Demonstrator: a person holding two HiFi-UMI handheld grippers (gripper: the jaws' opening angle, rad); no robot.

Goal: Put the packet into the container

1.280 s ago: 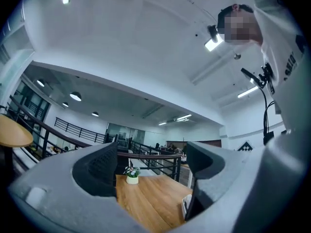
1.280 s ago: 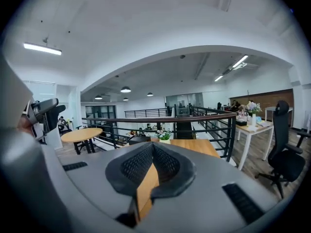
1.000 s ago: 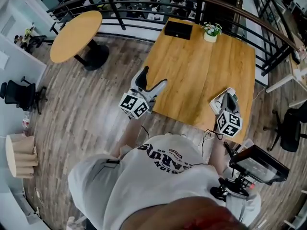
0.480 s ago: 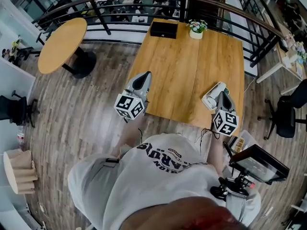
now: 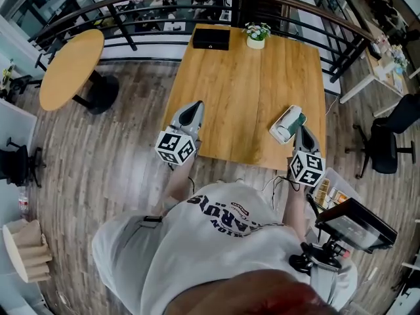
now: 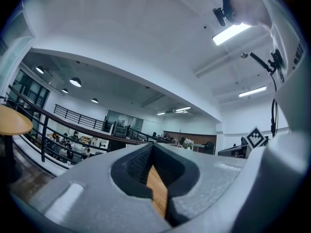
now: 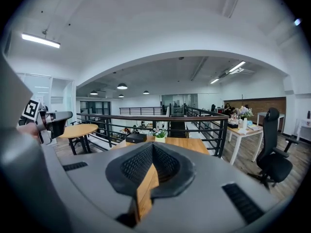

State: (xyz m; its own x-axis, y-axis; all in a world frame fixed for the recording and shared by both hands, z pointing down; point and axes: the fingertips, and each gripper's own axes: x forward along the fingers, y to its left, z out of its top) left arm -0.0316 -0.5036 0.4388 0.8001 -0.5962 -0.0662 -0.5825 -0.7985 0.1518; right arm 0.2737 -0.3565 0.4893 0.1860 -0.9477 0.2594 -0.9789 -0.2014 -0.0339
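- Target: a white packet (image 5: 283, 127) with a green end (judged to be the task's packet) lies on the counter (image 5: 249, 90) near its near right edge. Its long axis runs diagonally, from near-left to far-right.
- Key relation: the packet sits just beside the tips of the right hand-held gripper (image 5: 300, 133), on their left. Contact cannot be confirmed from the head view. The right gripper view does not show the packet.
- Nearer hand: the right. The left hand-held gripper (image 5: 194, 107) is well apart from the packet, at the counter's near left edge.
- Container: a black box (image 5: 210, 38) (the likely container) stands at the far edge, beside a flower pot (image 5: 256, 34). It lies straight up the counter from the left hand-held gripper.
- Gripper state: both hand-held grippers have their 2 jaws closed together, with nothing between them.
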